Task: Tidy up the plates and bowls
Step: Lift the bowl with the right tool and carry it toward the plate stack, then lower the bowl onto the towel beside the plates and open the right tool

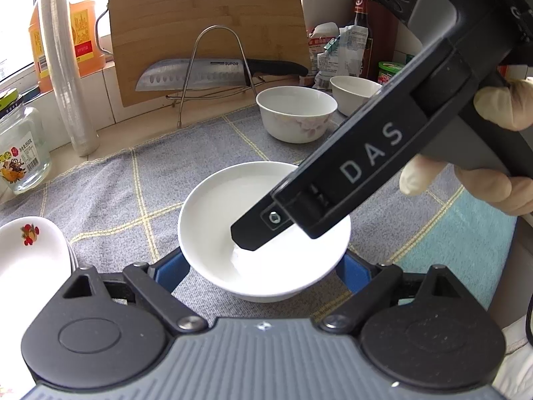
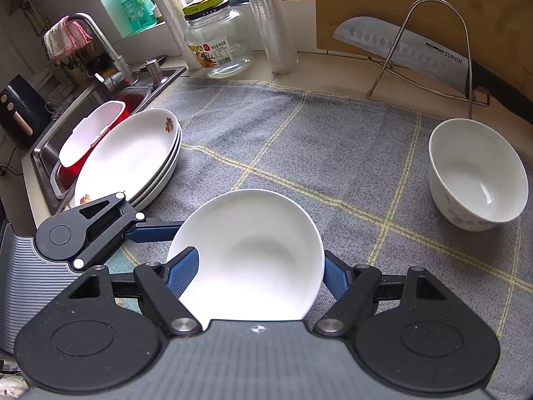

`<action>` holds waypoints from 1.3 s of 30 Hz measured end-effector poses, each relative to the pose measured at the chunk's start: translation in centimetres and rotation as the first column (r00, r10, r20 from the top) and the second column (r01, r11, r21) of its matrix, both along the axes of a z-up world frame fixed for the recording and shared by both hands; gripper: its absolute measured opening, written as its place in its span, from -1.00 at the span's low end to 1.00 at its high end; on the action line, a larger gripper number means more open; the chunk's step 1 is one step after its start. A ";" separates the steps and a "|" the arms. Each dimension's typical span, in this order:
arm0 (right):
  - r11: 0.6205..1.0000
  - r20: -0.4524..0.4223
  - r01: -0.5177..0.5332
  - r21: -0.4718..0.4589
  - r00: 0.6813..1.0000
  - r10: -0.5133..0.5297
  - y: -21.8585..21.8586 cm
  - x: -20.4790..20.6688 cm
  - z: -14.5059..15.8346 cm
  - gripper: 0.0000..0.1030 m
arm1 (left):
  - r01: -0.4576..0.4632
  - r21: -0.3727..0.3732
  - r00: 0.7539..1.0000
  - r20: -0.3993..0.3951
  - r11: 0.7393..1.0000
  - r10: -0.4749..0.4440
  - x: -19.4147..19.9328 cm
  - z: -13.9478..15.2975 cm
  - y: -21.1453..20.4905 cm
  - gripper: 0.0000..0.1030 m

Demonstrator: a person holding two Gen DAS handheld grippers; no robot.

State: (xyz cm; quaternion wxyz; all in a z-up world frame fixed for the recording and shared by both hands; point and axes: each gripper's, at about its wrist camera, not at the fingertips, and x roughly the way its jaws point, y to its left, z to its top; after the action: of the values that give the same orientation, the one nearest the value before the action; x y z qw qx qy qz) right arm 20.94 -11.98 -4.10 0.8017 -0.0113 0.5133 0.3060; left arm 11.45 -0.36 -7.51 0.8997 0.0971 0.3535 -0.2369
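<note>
A small white dish (image 1: 226, 220) (image 2: 253, 253) sits on the grey checked cloth (image 2: 333, 140). My right gripper (image 2: 261, 271) pinches the dish's near rim, one blue finger (image 2: 183, 271) inside and one under it; in the left wrist view its black finger (image 1: 253, 233) dips into the dish. My left gripper (image 1: 263, 271) stands open around the dish, its blue fingers (image 1: 175, 271) on either side. A stack of flowered plates (image 2: 133, 156) (image 1: 30, 256) lies left. A flowered bowl (image 2: 476, 173) (image 1: 296, 113) stands right, another bowl (image 1: 353, 93) behind it.
A knife on a wire stand (image 1: 213, 73) (image 2: 409, 53) leans against a bamboo board (image 1: 206, 16) at the back. A glass jar (image 2: 216, 40) (image 1: 20, 153), film rolls (image 2: 269, 20) and bottles line the wall. The sink (image 2: 100, 113) with a red basin lies far left.
</note>
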 end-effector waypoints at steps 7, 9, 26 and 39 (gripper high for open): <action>1.000 -0.011 0.002 0.006 1.000 -0.002 -0.1 0.2 -0.3 0.61 | -0.003 0.002 1.000 -0.010 1.000 0.003 0.1 0.0 -0.1 0.80; 1.000 -0.012 0.000 0.007 1.000 0.000 0.0 0.3 -0.4 0.63 | -0.001 0.003 1.000 -0.007 1.000 0.001 0.1 0.0 -0.1 0.80; 0.999 0.170 0.021 -0.036 0.985 -0.015 -1.1 -1.8 1.8 1.00 | -0.010 -0.057 1.000 0.008 0.998 0.010 -1.6 1.1 1.8 0.96; 0.961 0.349 0.269 -0.059 0.908 -0.233 -7.6 -2.7 2.9 1.00 | -0.038 -0.035 0.998 0.042 0.999 0.039 -0.7 2.8 1.3 0.98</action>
State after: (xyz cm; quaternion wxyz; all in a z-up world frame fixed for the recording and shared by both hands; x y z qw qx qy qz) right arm 18.22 -19.60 -1.19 0.9090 -0.0399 0.3801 0.1662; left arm 10.70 0.90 -4.68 0.9130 0.0798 0.3319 -0.2235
